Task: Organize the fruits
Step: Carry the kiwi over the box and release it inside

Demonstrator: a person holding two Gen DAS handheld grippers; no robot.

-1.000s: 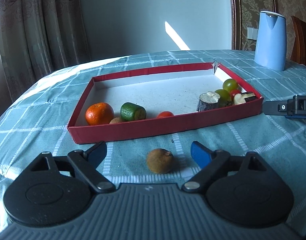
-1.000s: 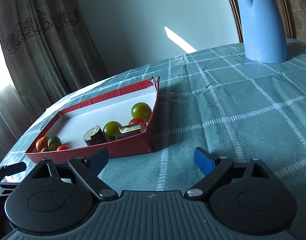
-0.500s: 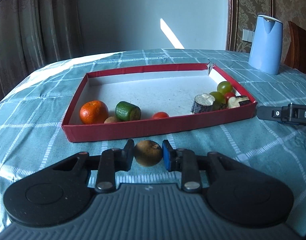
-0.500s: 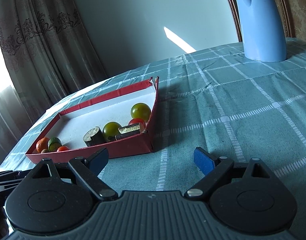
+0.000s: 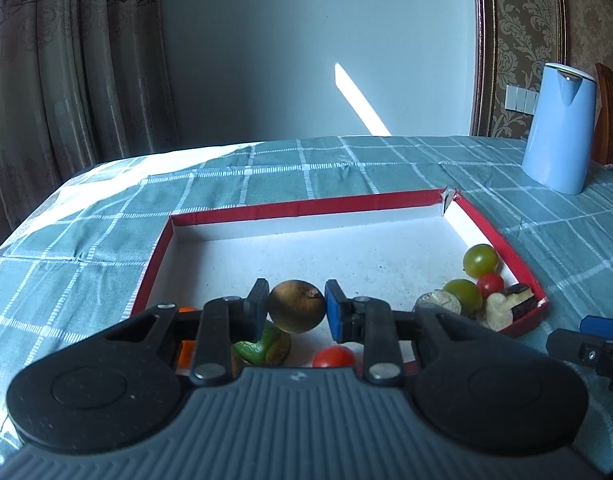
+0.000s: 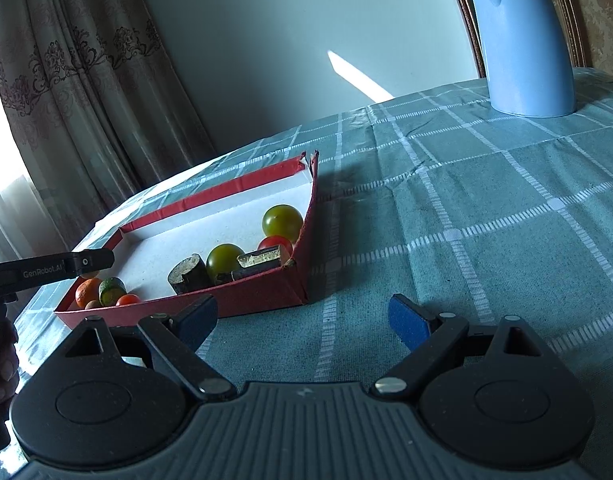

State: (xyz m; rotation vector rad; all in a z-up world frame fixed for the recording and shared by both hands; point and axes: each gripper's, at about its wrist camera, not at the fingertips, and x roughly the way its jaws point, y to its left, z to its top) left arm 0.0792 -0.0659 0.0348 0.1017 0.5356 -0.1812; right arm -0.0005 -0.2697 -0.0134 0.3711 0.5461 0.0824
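Lifted off the tablecloth since half a second ago, the kiwi (image 5: 297, 306) now hangs over the near edge of the red tray (image 5: 306, 207), pinched between the pads of the left gripper (image 5: 295, 309), which is held level and aimed at the tray's far wall. The right gripper (image 6: 303, 318) has not shifted; it rests low over the cloth just outside the tray's near right corner, fingers spread wide with nothing between them.

Most of the tray floor beyond the kiwi is bare white. Its right corner holds two green tomatoes (image 5: 481, 259), a red cherry tomato (image 5: 489, 285) and dark cut pieces (image 5: 509, 309). A blue kettle (image 5: 559, 128) stands well beyond the tray's far right corner.

Under the left gripper, the orange (image 6: 87, 291), cucumber piece (image 6: 112, 290) and another cherry tomato (image 5: 333, 356) are partly hidden in the left wrist view.
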